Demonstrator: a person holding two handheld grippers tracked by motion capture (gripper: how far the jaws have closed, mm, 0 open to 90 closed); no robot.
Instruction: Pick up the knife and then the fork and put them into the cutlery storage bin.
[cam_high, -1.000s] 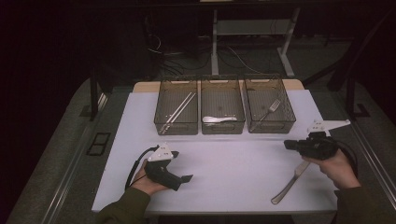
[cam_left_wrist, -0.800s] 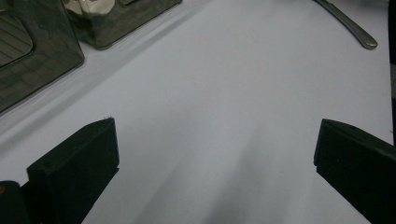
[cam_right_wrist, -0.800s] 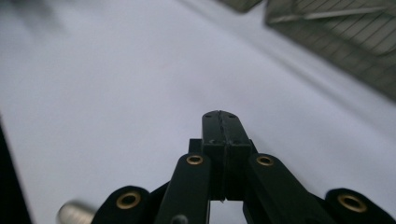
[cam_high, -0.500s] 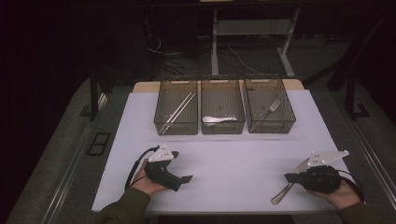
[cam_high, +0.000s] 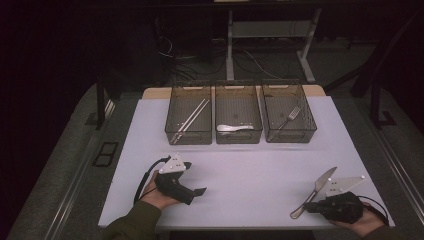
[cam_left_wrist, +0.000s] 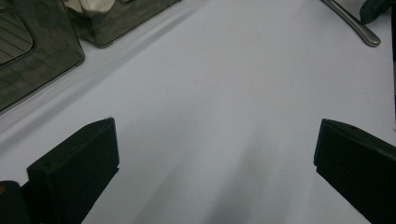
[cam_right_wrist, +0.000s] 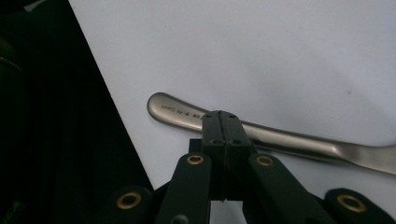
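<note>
Right gripper view: right gripper (cam_right_wrist: 222, 122) jaws pinched fully together, tips at knife (cam_right_wrist: 275, 135) handle, nothing between them. Knife flat on white mat (cam_high: 250, 170), near front right edge. Left gripper (cam_high: 192, 192) wide open, idle. Risk: closed tips nudge knife off edge.

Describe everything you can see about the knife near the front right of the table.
The table knife looks like one piece of dull silver metal, with a rounded handle end bearing small stamped lettering and a broader blade. It lies flat on the white table surface, angled, blade toward the bins. The shut right tool sits over its handle; contact is unclear.
</note>
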